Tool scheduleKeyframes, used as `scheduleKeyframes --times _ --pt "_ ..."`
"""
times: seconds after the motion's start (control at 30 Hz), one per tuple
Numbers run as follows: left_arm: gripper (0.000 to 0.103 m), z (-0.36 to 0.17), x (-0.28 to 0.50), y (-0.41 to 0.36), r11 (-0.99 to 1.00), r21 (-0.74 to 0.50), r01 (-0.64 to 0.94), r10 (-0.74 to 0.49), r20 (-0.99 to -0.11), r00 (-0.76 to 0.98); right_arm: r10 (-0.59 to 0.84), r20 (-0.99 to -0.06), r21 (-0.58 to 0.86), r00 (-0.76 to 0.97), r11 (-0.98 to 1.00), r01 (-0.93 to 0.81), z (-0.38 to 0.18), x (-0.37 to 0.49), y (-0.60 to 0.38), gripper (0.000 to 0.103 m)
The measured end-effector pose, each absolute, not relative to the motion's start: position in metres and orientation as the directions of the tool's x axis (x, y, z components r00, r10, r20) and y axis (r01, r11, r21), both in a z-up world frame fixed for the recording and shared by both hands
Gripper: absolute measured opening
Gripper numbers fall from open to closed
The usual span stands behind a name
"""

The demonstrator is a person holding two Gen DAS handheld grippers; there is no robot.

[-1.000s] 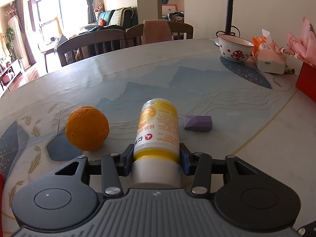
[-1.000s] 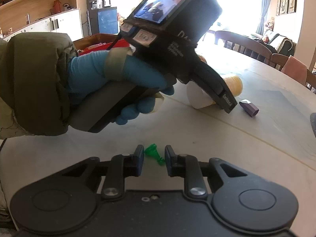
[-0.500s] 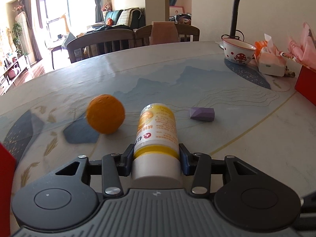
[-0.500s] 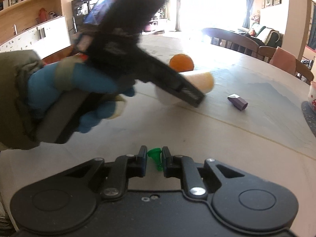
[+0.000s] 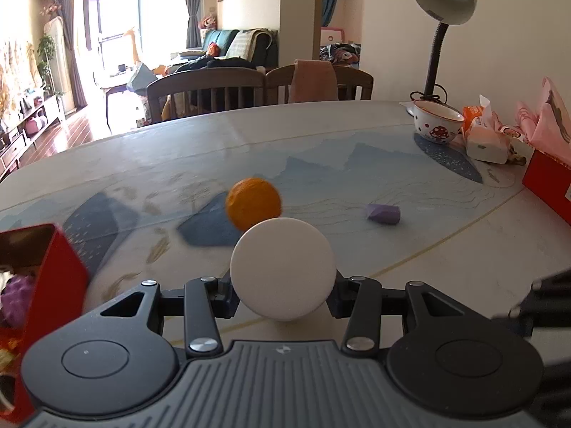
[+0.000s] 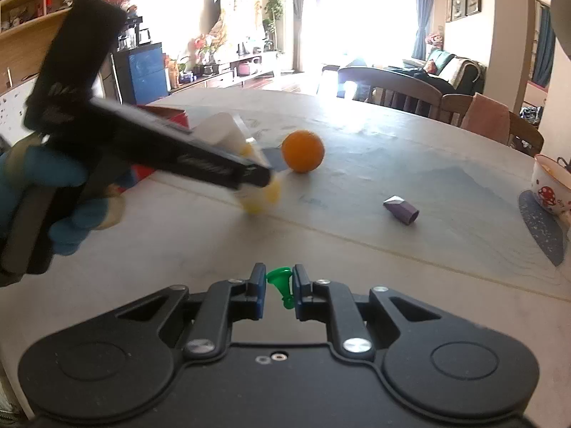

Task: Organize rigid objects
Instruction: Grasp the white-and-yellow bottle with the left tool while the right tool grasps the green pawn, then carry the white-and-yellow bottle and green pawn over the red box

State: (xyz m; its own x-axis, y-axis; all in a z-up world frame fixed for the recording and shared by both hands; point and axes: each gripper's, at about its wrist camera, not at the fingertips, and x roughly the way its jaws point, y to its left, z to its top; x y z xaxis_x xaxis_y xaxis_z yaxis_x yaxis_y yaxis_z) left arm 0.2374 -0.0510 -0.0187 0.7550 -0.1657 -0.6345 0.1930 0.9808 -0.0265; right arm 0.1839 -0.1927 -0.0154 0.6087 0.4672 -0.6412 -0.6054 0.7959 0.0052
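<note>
The left hand-held gripper (image 5: pixel 283 294) is clamped on a bottle (image 5: pixel 283 268) held above the counter (image 5: pixel 446 249). In the left wrist view only the bottle's round white end faces the camera, so its long axis runs straight away along the fingers and its body is hidden behind that end. From the right wrist view the same bottle (image 6: pixel 257 199) is blurred and tilts down toward the counter, mostly covered by the left gripper's dark body; its label cannot be read.

The right hand-held gripper (image 6: pixel 280 290) is nearly closed around a small green plastic piece (image 6: pixel 282 280), its wide end forward and its narrow end back toward the gripper's body.

An orange (image 5: pixel 254 204) lies just beyond the bottle, and a purple block (image 5: pixel 383 214) lies apart to its right, long axis roughly sideways. A red box (image 5: pixel 53 274) is cut off at the left edge, its contents hard to make out.
</note>
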Motion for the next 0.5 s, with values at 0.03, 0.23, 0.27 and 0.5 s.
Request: scheduleKeyframes --times 0.03,0.23,0.27,0.5 --pt "0.045 -0.018 0.235 -0.047 0.981 -0.031 0.191 -0.167 -0.636 0.754 0.466 -0.640 0.006 0.611 0.798 -0.603 -0.014 0.185 -0.194 0.015" --pt "0.045 -0.007 0.215 -0.020 0.984 -0.049 0.172 -0.164 -0.629 0.760 0.466 -0.629 -0.001 0.622 0.800 -0.600 -0.004 0.186 -0.187 0.015" --pt "0.045 -0.004 0.211 -0.015 0.984 -0.052 0.168 -0.163 -0.628 0.761 0.467 -0.625 -0.006 0.625 0.798 -0.602 -0.002 0.187 -0.185 0.015" --pt "0.045 0.015 0.189 0.017 0.990 -0.053 0.130 -0.136 -0.610 0.781 0.496 -0.598 -0.023 0.630 0.775 -0.631 0.017 0.191 -0.159 0.015"
